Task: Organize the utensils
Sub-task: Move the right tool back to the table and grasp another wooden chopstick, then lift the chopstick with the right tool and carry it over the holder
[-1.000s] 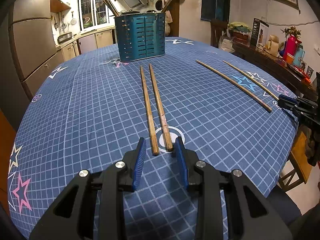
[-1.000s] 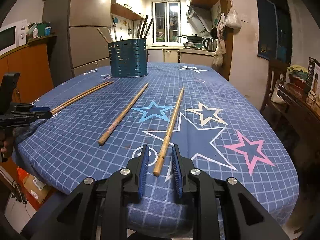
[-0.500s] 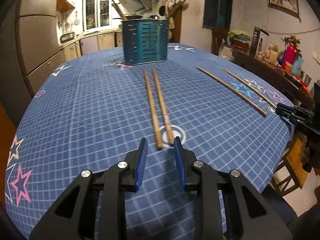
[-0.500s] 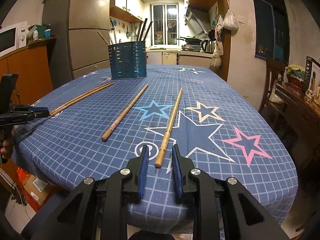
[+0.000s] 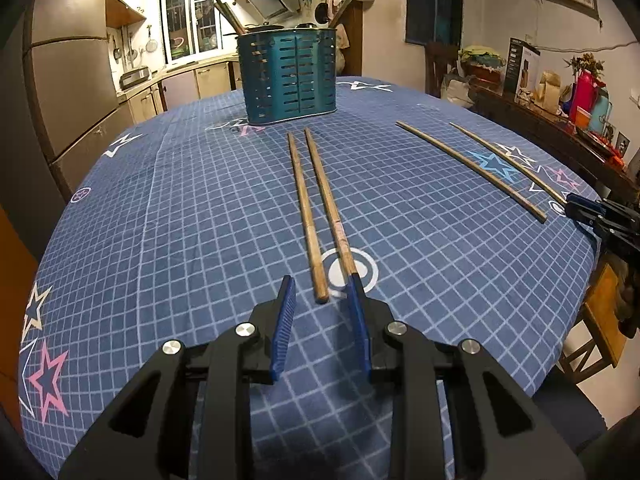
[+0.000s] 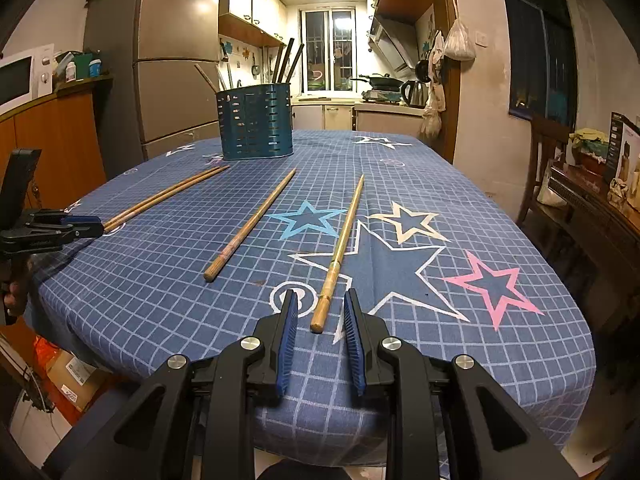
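Note:
A teal slotted utensil holder [image 5: 287, 76] stands at the far end of the blue star tablecloth [image 5: 160, 220], with several utensils in it; it also shows in the right wrist view [image 6: 254, 121]. Two dark wooden chopsticks [image 5: 307, 216] lie side by side before my left gripper [image 5: 320, 292], which is open with one near end between its fingertips. Two lighter chopsticks [image 6: 250, 222] [image 6: 340, 252] lie apart before my right gripper [image 6: 318, 308], which is open around the near end of the right one.
A fridge [image 6: 176, 80] and an orange cabinet [image 6: 52, 140] stand to the left. A kitchen counter [image 6: 380, 108] lies behind. A cluttered sideboard [image 5: 560, 120] and wooden chairs [image 6: 548, 160] stand to the right. Both grippers are at the table's near edge.
My left gripper has moved forward to the dark chopsticks' near ends. My right gripper has crept forward around the light chopstick's end. Nothing has been gripped.

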`<state>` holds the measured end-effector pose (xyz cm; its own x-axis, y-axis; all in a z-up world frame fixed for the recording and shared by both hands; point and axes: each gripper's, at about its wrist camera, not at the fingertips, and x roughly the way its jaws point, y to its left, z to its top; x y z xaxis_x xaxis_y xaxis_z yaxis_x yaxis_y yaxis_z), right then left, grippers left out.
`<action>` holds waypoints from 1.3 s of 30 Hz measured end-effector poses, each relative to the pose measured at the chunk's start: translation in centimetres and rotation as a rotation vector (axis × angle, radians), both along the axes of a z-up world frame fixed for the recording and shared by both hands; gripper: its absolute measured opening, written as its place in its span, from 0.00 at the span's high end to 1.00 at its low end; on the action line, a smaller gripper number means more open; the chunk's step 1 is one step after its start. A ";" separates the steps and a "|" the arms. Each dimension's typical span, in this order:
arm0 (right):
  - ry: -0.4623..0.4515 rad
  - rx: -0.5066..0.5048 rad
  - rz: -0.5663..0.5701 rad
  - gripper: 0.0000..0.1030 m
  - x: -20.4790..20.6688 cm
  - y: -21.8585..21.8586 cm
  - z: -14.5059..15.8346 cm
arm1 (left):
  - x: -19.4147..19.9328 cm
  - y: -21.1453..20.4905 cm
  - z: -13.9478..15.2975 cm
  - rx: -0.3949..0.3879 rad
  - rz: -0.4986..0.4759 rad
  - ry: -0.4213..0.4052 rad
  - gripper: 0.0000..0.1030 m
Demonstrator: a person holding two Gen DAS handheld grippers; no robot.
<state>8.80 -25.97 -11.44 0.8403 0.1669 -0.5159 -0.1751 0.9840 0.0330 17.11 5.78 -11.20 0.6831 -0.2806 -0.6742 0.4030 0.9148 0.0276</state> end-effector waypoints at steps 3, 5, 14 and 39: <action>-0.002 -0.001 0.000 0.75 0.0 0.1 0.0 | 0.1 -0.4 0.0 0.004 -0.006 -0.001 0.75; -0.007 -0.005 -0.001 0.75 -0.1 0.1 -0.1 | 0.2 -0.4 0.0 0.004 -0.006 0.001 0.75; -0.033 -0.022 -0.012 0.79 -0.8 0.6 -0.4 | 0.5 -0.8 0.0 0.006 0.012 -0.010 0.94; -0.294 0.005 0.021 0.93 -1.2 -2.0 12.6 | -1.8 -0.2 11.5 -0.050 0.036 -0.267 0.95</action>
<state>7.57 -28.01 1.16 0.9499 0.1876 -0.2500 -0.1979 0.9801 -0.0167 15.34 5.59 0.33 0.8449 -0.2813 -0.4550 0.3544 0.9315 0.0823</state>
